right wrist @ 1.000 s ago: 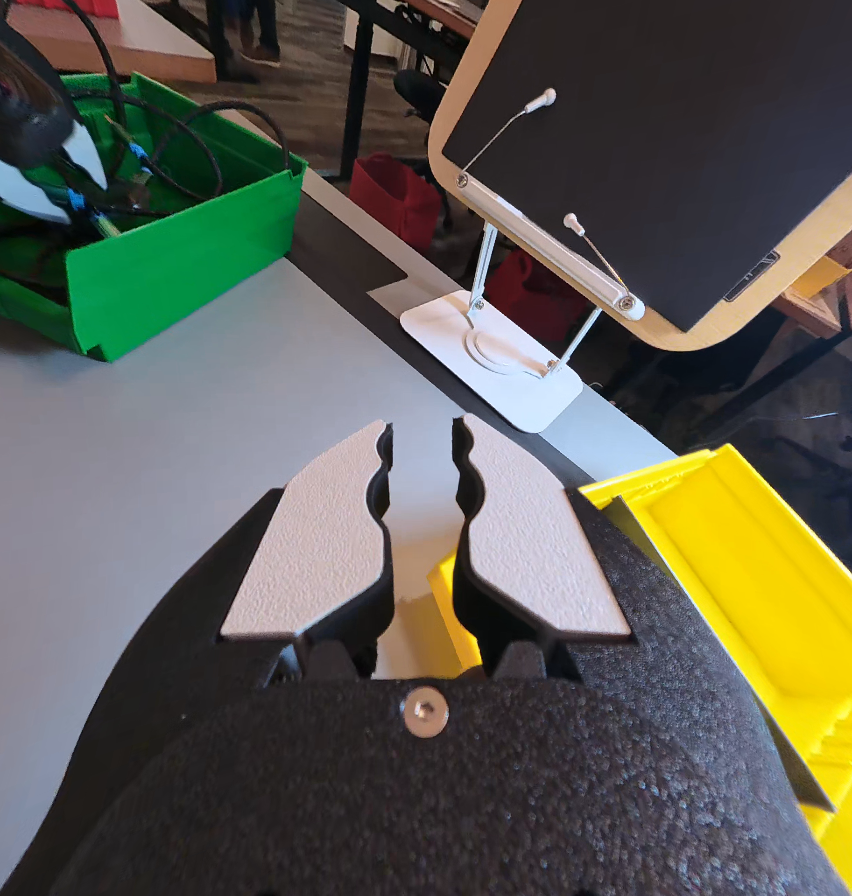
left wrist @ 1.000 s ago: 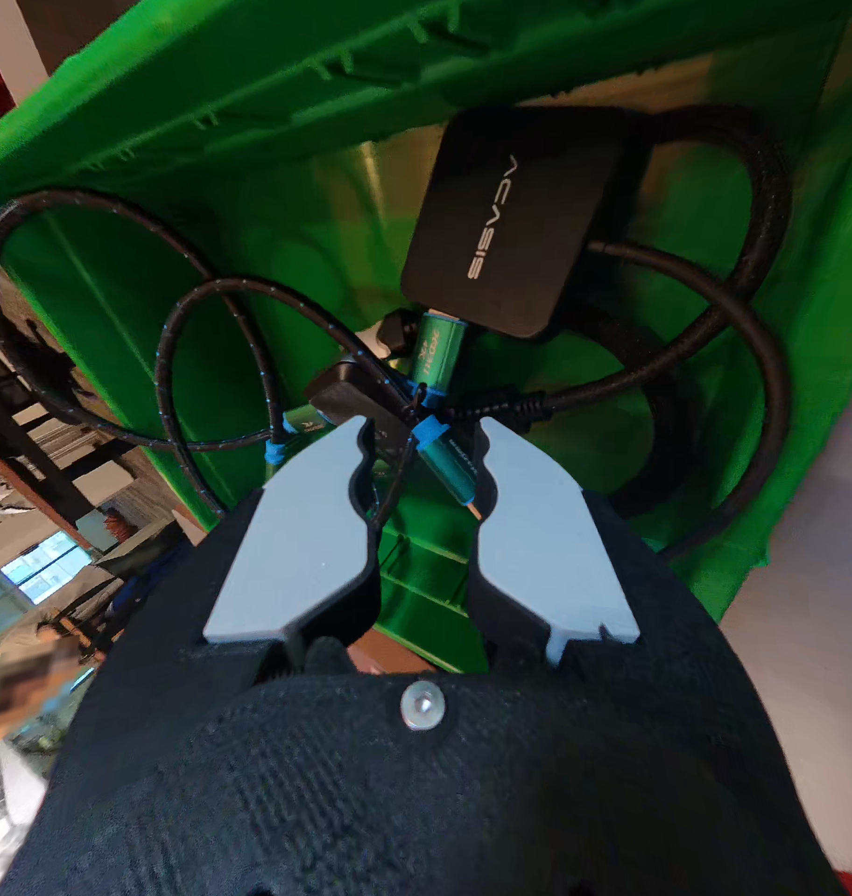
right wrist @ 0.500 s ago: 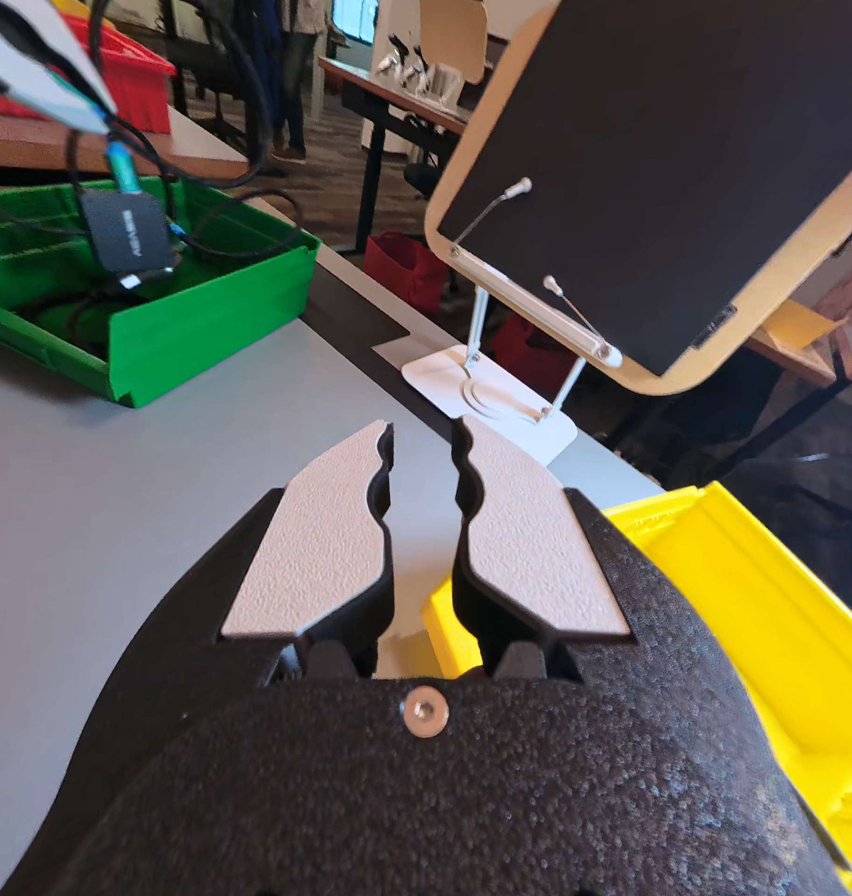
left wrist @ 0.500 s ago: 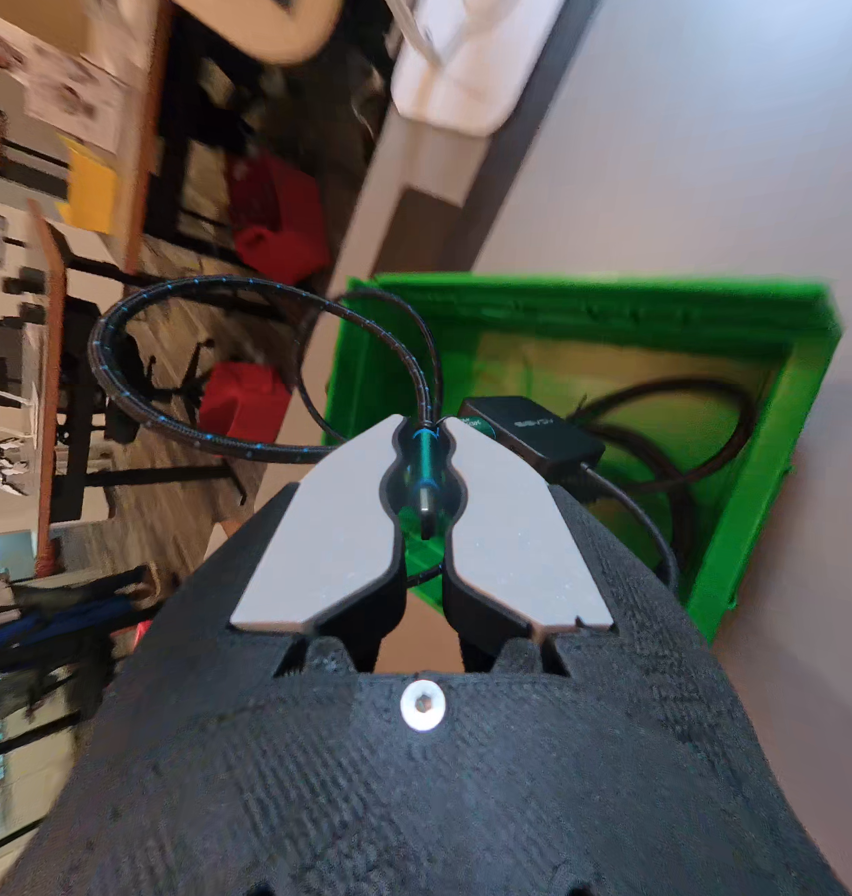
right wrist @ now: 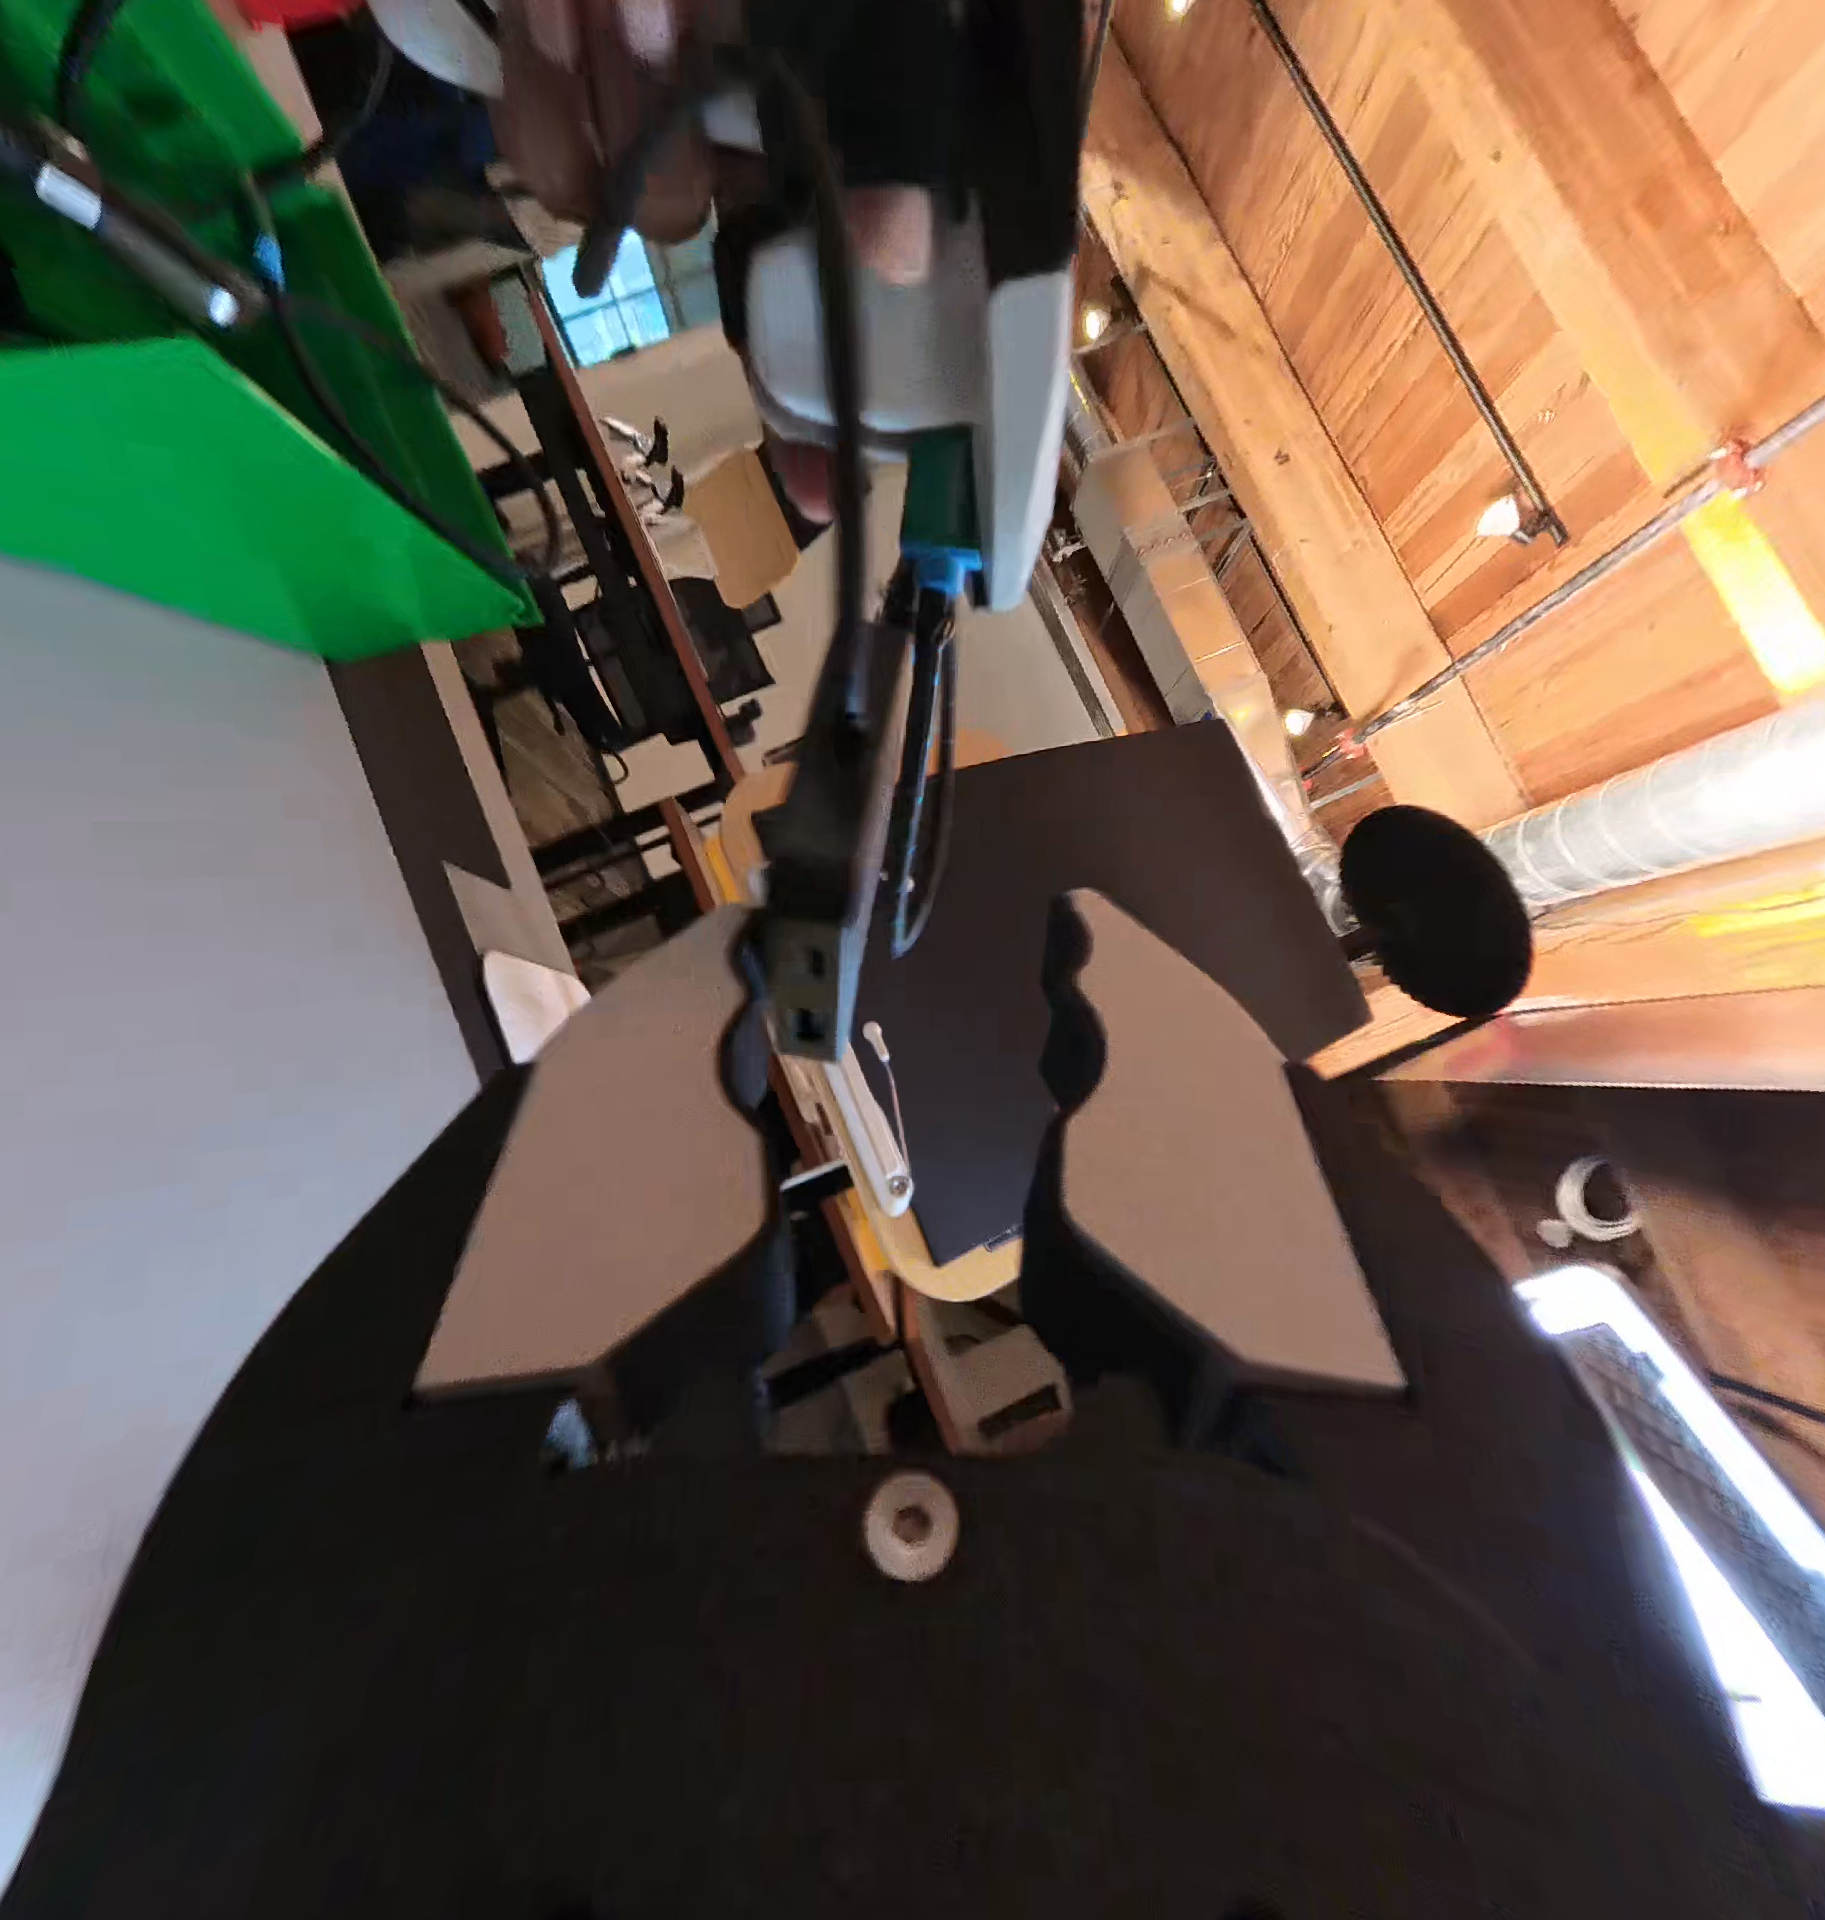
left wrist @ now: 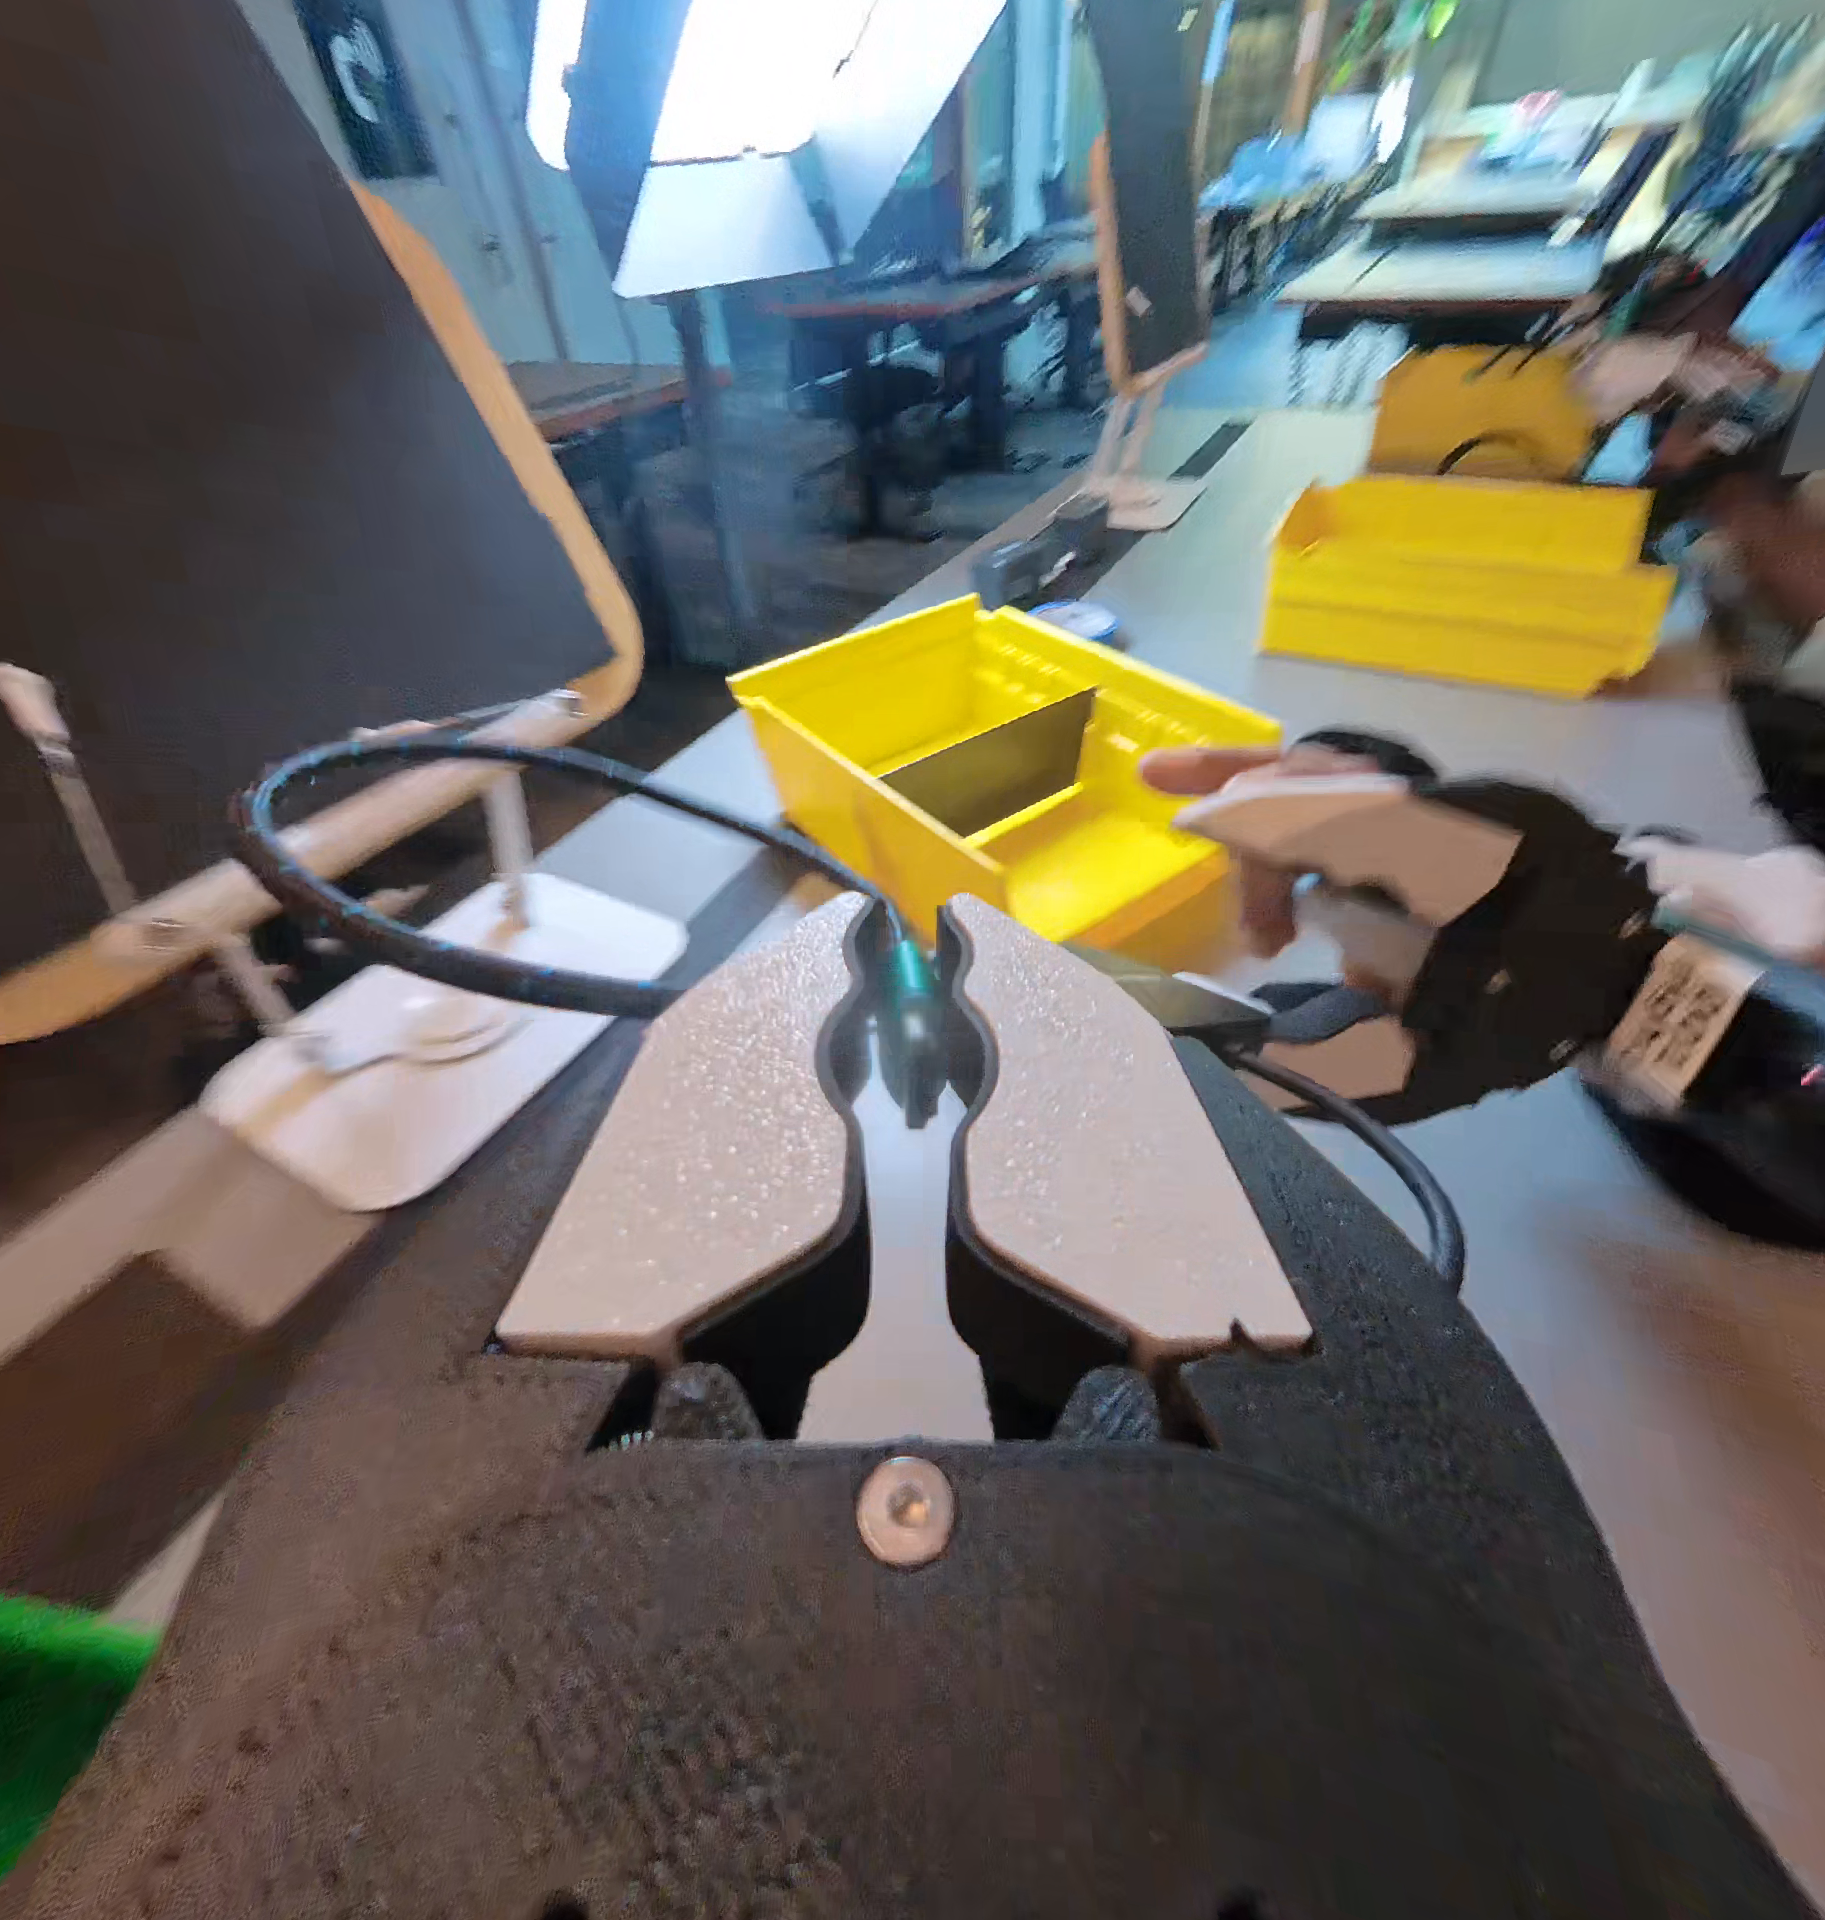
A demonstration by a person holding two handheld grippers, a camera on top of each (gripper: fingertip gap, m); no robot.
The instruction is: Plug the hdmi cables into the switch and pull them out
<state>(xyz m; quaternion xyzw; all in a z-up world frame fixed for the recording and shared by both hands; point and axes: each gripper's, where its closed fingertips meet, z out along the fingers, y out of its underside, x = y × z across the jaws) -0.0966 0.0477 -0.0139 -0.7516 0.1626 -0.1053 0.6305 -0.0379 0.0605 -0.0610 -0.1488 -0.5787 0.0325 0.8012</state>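
Lifted clear of the green bin (right wrist: 160,488) since half a second ago, the left tongs (left wrist: 903,925) now face the right tongs (left wrist: 1292,831) at 3 o'clock, pinching one green HDMI plug (left wrist: 913,997) whose braided cable (left wrist: 451,956) loops toward 10 o'clock. One black switch (right wrist: 835,831) dangles from it, reaching the right tongs (right wrist: 903,961), which have spread wide from their earlier narrow gap. Two more yellow bins (left wrist: 991,790) sit on the grey desk (left wrist: 1510,1195) by a tilted dark board (left wrist: 212,468); timber ceiling overhead.
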